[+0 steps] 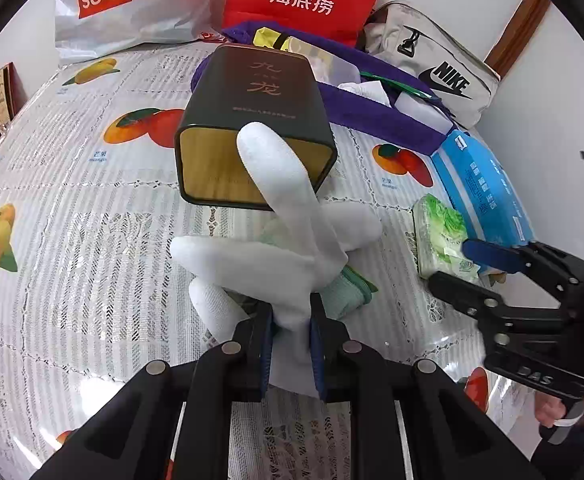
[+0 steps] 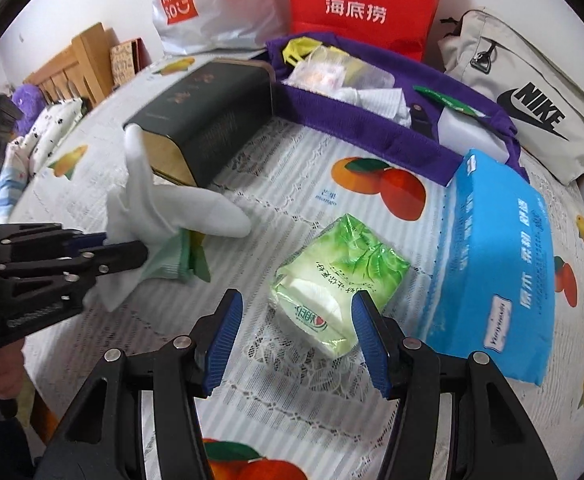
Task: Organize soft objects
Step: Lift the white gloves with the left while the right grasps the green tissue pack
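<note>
My left gripper (image 1: 291,334) is shut on a white glove (image 1: 288,240) and holds it just in front of the open mouth of a dark green tin (image 1: 252,120) lying on its side. A pale green cloth (image 1: 344,292) lies under the glove. In the right wrist view the glove (image 2: 164,208) hangs from the left gripper (image 2: 126,254) beside the tin (image 2: 208,120). My right gripper (image 2: 296,340) is open, its blue pads on either side of a green tissue pack (image 2: 332,280) on the table.
A blue tissue package (image 2: 496,272) lies right of the green pack. A purple fabric bin (image 2: 372,120) with small items stands behind, then a red bag (image 2: 364,4), a Miniso bag (image 2: 208,4) and a Nike pouch (image 2: 532,96). The fruit-print tablecloth (image 2: 292,400) covers the table.
</note>
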The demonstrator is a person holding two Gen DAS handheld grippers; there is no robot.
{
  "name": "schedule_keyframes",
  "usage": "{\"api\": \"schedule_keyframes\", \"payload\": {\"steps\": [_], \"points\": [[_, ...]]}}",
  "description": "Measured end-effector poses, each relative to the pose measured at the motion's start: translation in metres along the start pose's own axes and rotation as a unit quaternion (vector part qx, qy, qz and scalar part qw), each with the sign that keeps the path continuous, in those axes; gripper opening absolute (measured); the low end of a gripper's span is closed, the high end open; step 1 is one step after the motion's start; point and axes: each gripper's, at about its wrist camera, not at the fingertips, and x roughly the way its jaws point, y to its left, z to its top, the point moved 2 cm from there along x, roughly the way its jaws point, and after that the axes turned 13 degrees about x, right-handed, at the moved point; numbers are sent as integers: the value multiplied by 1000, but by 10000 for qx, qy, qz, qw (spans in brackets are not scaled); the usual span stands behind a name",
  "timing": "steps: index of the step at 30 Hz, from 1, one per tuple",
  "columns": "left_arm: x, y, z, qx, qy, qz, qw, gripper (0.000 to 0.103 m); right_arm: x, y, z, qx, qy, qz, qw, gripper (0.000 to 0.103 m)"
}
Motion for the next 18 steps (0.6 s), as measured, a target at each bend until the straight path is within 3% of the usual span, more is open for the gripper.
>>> {"api": "schedule_keyframes", "payload": {"steps": [5, 6, 7, 9, 11, 18], "points": [[-1, 0, -2, 9, -30, -6, 10000, 17, 10, 4, 1, -45, -90, -199, 9998, 61], [-1, 0, -2, 13, -30, -10, 10000, 17, 12, 4, 1, -46, -109, -260, 9996, 58], [0, 0, -1, 14, -33, -17, 10000, 17, 13, 4, 0, -58, -143, -335, 9993, 47], [-1, 1, -2, 9, -43, -39, 10000, 17, 12, 3, 0, -119, -227, -444, 9987, 40], [-1, 1, -2, 9, -49, -44, 10000, 17, 7, 2, 0, -49, -196, -216, 9996, 27], [-1, 1, -3, 19, -68, -33, 10000, 17, -12, 6, -20, -312, 80, 473, 9984, 26]]}}
